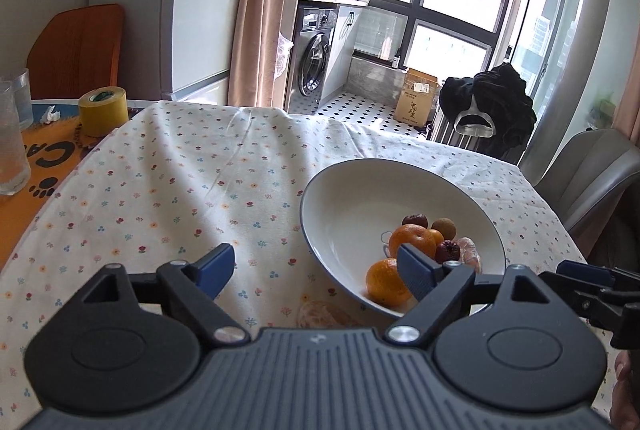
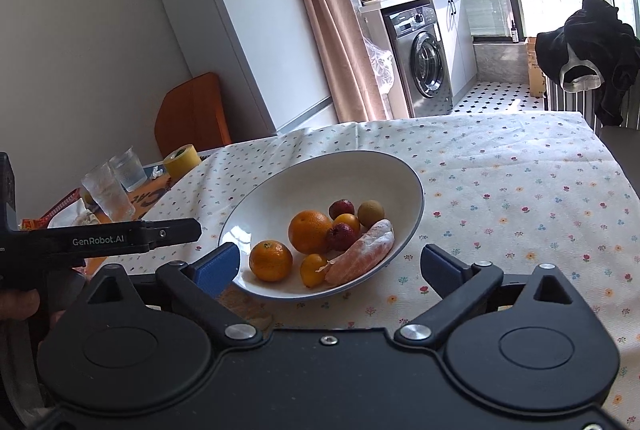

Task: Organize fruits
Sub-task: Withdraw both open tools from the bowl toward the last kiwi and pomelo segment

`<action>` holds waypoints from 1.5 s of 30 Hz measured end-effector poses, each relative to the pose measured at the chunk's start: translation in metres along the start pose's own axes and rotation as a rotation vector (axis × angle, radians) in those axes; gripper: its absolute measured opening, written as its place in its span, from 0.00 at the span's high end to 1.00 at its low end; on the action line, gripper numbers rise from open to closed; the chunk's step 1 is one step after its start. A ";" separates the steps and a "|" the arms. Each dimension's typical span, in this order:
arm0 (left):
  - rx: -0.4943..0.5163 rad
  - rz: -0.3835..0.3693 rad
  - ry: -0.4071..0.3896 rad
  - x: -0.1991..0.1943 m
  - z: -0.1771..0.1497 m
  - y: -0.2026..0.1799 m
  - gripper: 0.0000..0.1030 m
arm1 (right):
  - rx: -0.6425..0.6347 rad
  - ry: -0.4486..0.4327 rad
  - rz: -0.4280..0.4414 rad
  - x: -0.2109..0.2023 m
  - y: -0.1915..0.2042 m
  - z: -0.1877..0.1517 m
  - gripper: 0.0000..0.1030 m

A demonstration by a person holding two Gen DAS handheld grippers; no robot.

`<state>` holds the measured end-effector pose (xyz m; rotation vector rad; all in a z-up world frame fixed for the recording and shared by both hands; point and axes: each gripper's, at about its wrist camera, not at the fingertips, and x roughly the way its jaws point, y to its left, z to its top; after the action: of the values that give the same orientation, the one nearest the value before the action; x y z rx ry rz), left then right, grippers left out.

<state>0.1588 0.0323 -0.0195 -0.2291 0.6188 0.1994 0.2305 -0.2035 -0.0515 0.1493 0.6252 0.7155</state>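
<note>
A white bowl [image 1: 352,190] [image 2: 304,182] stands on the flowered tablecloth [image 1: 180,182]. It holds a mandarin [image 1: 385,284] [image 2: 271,260], a bigger orange [image 1: 412,239] [image 2: 311,232], dark red jujubes [image 2: 342,236], a longan [image 2: 371,214] and a peeled mandarin [image 2: 360,256]. A second peeled mandarin [image 1: 324,314] lies on the cloth beside the bowl's near rim. My left gripper [image 1: 316,272] hovers open above this loose fruit, holding nothing. Its right finger overlaps the bowl. My right gripper [image 2: 328,270] is open and empty, its fingers spread either side of the bowl's near edge.
A yellow tape roll [image 1: 103,112] and drinking glasses [image 2: 108,190] sit on the orange mat at the table's left. A grey chair [image 1: 592,170] stands at the right edge. Behind the table are a fridge, a curtain and a washing machine. The cloth beyond the bowl is bare.
</note>
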 end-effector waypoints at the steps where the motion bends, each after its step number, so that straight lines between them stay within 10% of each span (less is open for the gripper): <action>1: -0.003 0.002 0.001 -0.002 -0.002 0.001 0.16 | -0.004 0.001 0.001 -0.001 0.002 -0.001 0.03; 27: -0.026 0.013 0.041 -0.042 -0.053 0.015 0.11 | -0.140 0.099 0.021 -0.018 0.056 -0.046 0.02; 45: -0.070 0.033 0.062 -0.050 -0.066 0.038 0.11 | -0.159 0.236 -0.045 0.012 0.066 -0.065 0.38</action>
<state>0.0730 0.0448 -0.0473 -0.2934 0.6778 0.2470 0.1620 -0.1512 -0.0878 -0.0972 0.7907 0.7423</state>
